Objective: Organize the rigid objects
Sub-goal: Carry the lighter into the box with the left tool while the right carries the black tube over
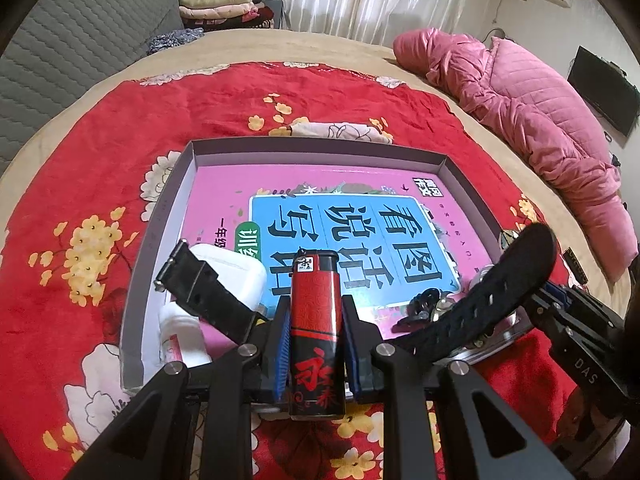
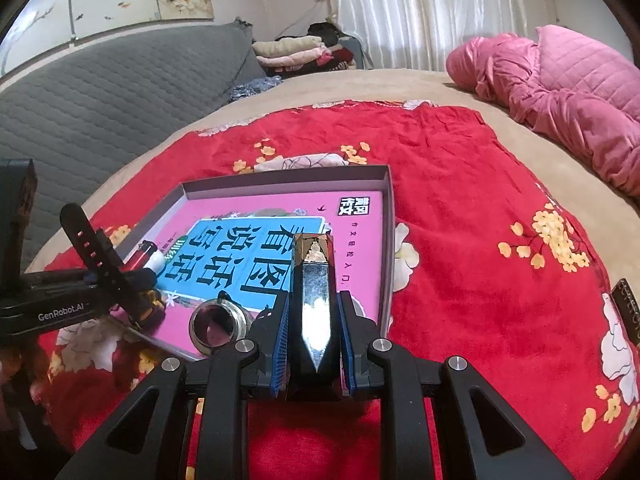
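Your left gripper point(image 1: 315, 344) is clamped on a red and black cylindrical lighter point(image 1: 316, 332), which stands upright between the blue pads above the near edge of the shallow grey cardboard tray point(image 1: 188, 184). Your right gripper point(image 2: 313, 346) is clamped on a black faceted bar with a mirror-like silver face point(image 2: 315, 312), held over the near right part of the same tray.

Inside the tray lies a pink and blue book point(image 1: 360, 220); at its near left corner a white rounded plastic case point(image 1: 236, 276) is resting, and near the right side a black perforated watch strap point(image 1: 496, 284) rises up.

I think the step is placing both items. Lower the lighter onto free book surface between the case and the strap, tilt it flat first so it will not roll, then let go. Keep the two grippers apart.
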Demonstrator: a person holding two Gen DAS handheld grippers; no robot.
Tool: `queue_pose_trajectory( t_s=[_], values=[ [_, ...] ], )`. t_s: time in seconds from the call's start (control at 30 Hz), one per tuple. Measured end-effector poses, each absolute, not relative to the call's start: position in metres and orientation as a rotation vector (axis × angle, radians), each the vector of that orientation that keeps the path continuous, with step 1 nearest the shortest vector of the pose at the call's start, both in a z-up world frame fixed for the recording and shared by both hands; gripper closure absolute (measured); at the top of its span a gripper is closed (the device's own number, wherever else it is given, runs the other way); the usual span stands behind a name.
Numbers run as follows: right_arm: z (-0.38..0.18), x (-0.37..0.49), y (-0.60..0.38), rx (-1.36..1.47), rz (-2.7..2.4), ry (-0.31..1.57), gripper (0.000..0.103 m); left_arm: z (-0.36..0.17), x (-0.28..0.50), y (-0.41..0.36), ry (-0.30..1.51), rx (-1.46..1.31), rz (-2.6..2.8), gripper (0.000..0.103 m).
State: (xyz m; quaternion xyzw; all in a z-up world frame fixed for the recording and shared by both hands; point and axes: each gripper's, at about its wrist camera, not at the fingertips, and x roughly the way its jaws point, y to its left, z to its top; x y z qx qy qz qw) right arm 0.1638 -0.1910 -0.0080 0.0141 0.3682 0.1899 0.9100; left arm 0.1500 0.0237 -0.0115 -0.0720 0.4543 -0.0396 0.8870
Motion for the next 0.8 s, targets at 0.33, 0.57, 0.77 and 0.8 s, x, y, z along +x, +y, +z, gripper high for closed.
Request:
queue_pose_trajectory(
  t_s=[0.33, 0.57, 0.77, 0.8],
  values=[
    [-0.0141, 0.1686, -0.1908, 0.016, 0.358, 0.783, 0.080, -0.0164, 0.1541, 0.0191, 0.954, -0.148, -0.085, 0.080],
    [-0.0160, 0.1695, -0.1905, -0.003, 0.346, 0.786, 0.080, -0.0172, 0.1553, 0.0190, 0.956, -0.145, -0.086, 0.080],
    [-0.0171, 0.1686, -0.1886, -0.026, 0.338, 0.781, 0.080, -0.0187, 0.1577, 0.0197, 0.962, -0.152, -0.081, 0.080],
    [-0.0174, 0.1686, -0.1887, -0.026, 0.338, 0.780, 0.080, -0.0187, 0.1579, 0.0196, 0.962, -0.152, -0.081, 0.080]
  ],
)
